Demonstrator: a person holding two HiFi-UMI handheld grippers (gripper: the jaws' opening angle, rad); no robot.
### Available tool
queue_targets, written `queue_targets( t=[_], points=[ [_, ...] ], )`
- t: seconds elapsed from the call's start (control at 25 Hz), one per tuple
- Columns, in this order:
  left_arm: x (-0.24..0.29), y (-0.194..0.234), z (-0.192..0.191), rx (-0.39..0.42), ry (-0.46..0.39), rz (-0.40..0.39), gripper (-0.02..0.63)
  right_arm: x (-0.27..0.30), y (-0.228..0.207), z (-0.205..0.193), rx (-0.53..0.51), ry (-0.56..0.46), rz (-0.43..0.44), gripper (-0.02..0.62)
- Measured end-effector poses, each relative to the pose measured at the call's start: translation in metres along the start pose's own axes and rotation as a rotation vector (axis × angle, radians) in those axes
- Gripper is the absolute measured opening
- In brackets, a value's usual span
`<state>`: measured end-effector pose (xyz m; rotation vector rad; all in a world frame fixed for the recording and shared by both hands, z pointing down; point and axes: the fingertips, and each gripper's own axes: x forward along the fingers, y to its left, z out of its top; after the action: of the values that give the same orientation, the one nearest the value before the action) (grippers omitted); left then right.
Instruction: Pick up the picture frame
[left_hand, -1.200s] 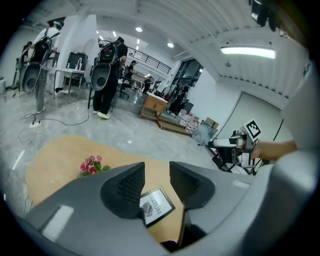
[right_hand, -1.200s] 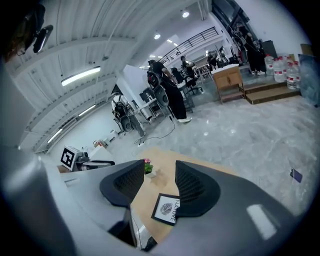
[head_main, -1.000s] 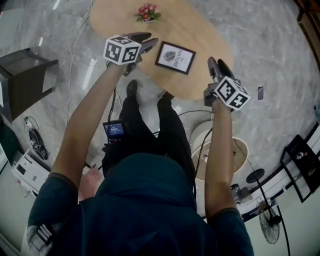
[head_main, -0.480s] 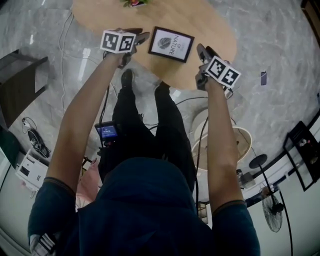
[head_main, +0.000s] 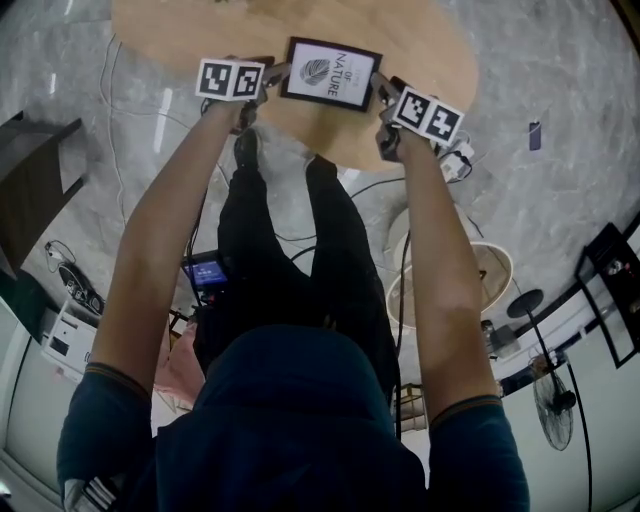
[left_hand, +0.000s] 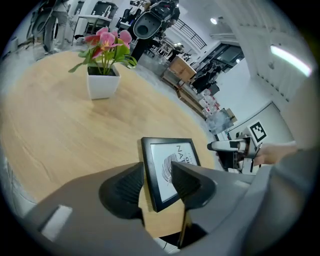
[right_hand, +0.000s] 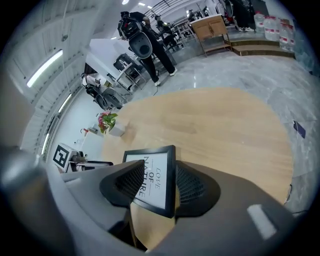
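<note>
A black picture frame (head_main: 330, 75) with a white print lies flat on the round wooden table (head_main: 170, 35). In the head view my left gripper (head_main: 275, 73) is at its left edge and my right gripper (head_main: 380, 88) at its right edge. In the left gripper view the frame (left_hand: 170, 165) has its left edge between the jaws of the left gripper (left_hand: 155, 185); they are opening, with a gap to the pads. In the right gripper view the frame (right_hand: 150, 182) has its right edge between the jaws of the right gripper (right_hand: 160, 187), which stands open.
A white pot of pink flowers (left_hand: 102, 82) stands farther back on the table. On the marble floor are a round white tub (head_main: 450, 290), a fan (head_main: 555, 400), cables, a dark side table (head_main: 30, 190) and a small screen device (head_main: 205, 270).
Both grippers have come down and inward from beside the frame to its left and right edges. The frame has not moved on the table.
</note>
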<state>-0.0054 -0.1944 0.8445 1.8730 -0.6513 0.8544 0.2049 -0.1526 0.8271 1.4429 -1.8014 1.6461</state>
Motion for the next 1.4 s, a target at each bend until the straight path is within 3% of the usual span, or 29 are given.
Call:
queue_targets(
  t=[0.6, 0.68, 0.84, 0.96, 1.4],
  points=[
    [0.032, 0.006, -0.019, -0.041, 0.022, 0.045, 0.179, 0.042, -0.015, -0.035, -0.016, 0.097, -0.048, 0.186],
    [0.033, 0.009, -0.021, -0.040, 0.024, 0.067, 0.145, 0.042, -0.016, -0.035, -0.039, 0.097, -0.069, 0.179],
    [0.034, 0.013, -0.020, -0.014, 0.045, 0.112, 0.114, 0.043, -0.017, -0.037, -0.115, 0.105, -0.126, 0.169],
    [0.037, 0.010, -0.022, 0.024, 0.081, 0.152, 0.095, 0.045, -0.019, -0.041, -0.124, 0.133, -0.162, 0.091],
    [0.027, 0.002, -0.017, 0.097, 0.100, 0.179, 0.077, 0.032, -0.012, -0.048, -0.069, 0.126, -0.190, 0.084]
  ],
)
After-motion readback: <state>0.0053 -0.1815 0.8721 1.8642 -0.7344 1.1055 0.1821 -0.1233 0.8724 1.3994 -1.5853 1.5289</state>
